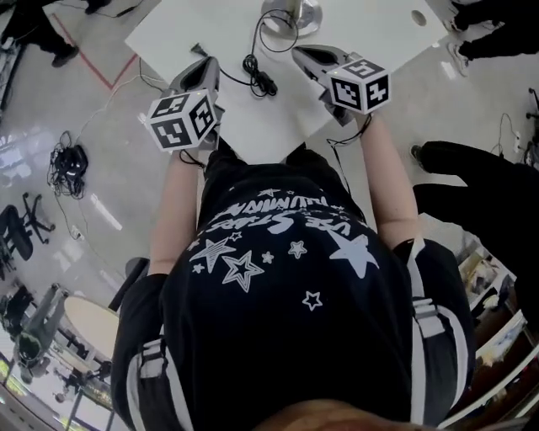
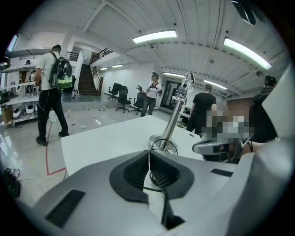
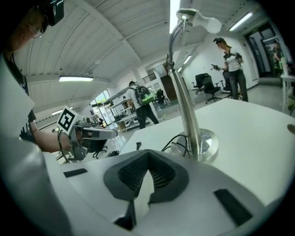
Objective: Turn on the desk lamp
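Note:
The desk lamp stands on the white table (image 1: 370, 34), its round metal base (image 1: 290, 13) at the far edge in the head view. Its black cable runs to an inline switch (image 1: 264, 84) lying between my two grippers. My left gripper (image 1: 205, 67) hangs just left of the cable, jaws shut with nothing in them. My right gripper (image 1: 301, 52) is just right of it, also shut and holding nothing. In the left gripper view the lamp pole (image 2: 177, 110) rises beyond the closed jaws (image 2: 148, 159). The right gripper view shows the base (image 3: 198, 145), the curved neck and white bulb (image 3: 203, 20) past the shut jaws (image 3: 147, 159).
The table's near edge runs close to my body, with a corner notch between my arms. A tangle of cables (image 1: 66, 160) lies on the floor at left. People stand around the room (image 2: 50, 92), one in dark clothes close at right (image 1: 480, 194).

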The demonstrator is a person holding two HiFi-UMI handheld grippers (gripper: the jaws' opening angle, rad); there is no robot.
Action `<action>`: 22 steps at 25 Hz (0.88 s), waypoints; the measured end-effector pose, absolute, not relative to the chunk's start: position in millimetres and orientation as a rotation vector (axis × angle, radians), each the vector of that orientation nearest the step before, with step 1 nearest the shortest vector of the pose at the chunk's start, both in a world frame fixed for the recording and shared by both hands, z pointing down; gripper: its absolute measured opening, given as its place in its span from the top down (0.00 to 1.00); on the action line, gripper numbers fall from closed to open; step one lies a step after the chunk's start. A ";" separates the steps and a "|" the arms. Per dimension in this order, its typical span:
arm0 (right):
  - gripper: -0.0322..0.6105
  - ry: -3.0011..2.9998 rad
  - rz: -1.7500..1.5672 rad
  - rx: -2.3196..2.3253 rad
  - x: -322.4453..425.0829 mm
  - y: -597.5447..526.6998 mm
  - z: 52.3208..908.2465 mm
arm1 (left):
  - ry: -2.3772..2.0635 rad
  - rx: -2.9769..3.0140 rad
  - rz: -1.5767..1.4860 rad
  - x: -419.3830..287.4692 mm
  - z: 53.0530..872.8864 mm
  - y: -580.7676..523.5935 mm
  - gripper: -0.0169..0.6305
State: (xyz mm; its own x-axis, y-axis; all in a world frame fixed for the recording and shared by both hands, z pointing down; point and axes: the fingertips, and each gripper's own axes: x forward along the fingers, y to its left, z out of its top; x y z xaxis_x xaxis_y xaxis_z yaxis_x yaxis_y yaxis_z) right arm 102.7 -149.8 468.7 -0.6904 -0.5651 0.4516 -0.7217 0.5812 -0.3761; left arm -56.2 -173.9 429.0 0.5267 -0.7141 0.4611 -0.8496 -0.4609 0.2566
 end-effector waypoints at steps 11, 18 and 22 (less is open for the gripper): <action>0.94 -2.391 0.895 1.528 104.6 -145.7 460.4 | -0.914 2.509 0.457 -48.8 421.8 -227.3 0.95; 0.94 -2.252 0.876 1.809 84.1 -114.6 449.4 | -0.637 2.631 0.452 -44.0 408.7 -231.8 0.95; 0.94 -2.172 0.867 1.956 68.9 -93.9 442.8 | -0.494 2.678 0.467 -47.4 406.0 -221.8 0.95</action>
